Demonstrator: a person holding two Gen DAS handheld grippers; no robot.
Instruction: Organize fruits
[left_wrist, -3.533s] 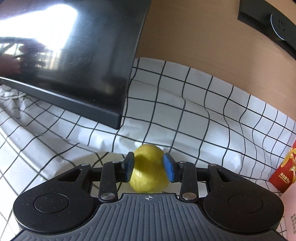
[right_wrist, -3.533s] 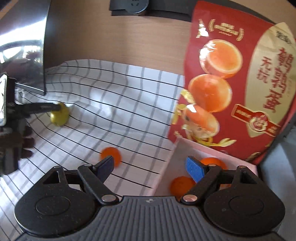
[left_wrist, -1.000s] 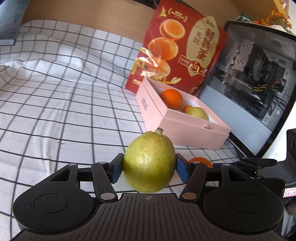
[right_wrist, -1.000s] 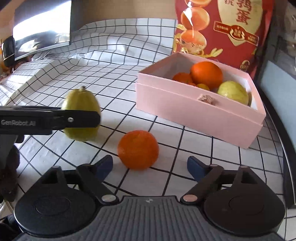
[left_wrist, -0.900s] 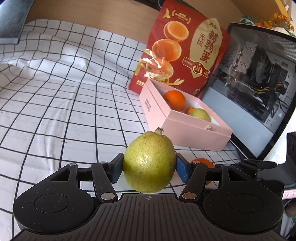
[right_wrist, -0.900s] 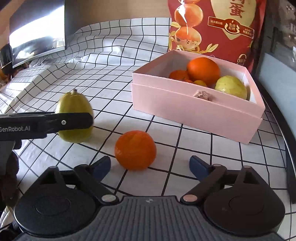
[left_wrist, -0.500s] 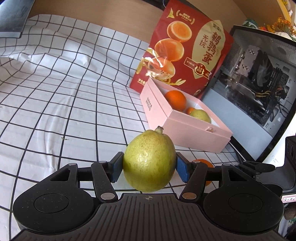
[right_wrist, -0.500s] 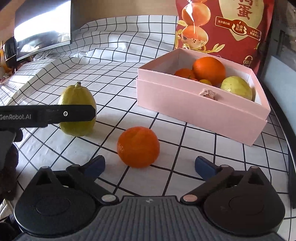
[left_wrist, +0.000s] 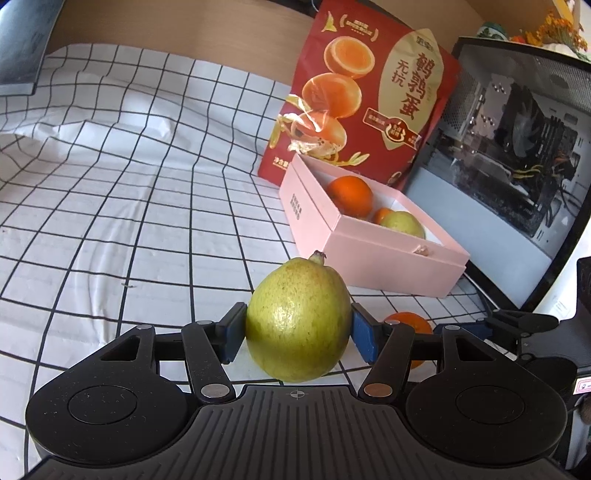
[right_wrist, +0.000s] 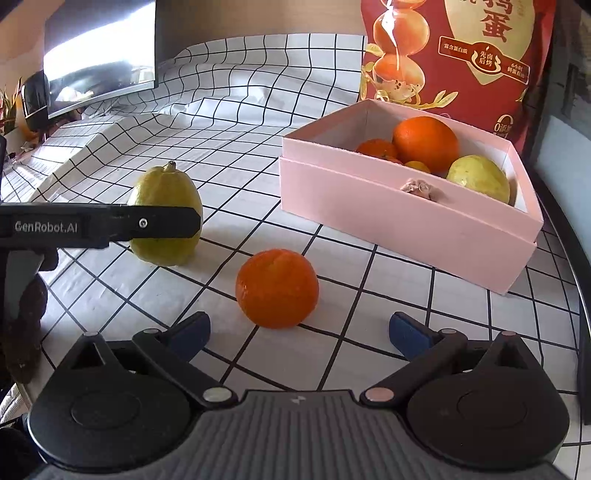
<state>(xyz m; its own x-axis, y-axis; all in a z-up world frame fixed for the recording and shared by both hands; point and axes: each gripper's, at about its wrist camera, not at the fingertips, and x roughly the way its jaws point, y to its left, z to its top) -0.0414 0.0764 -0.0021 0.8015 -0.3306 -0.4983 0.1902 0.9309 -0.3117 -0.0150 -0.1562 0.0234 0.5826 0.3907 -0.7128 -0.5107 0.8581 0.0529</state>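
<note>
My left gripper (left_wrist: 298, 334) clamped the green pear (left_wrist: 298, 320) between its fingers above the checked worktop (left_wrist: 129, 206). My right gripper (right_wrist: 299, 330) stood wide open, the loose orange (right_wrist: 277, 288) just ahead, near the pink box (right_wrist: 406, 218).

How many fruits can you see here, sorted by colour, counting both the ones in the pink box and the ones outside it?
Orange fruits: 4 – one loose on the cloth, a big one and two smaller, partly hidden ones in the pink box.
Yellow-green fruits: 2 – one in the left gripper, one in the box.
Total: 6 visible; more may lie hidden in the box.
</note>
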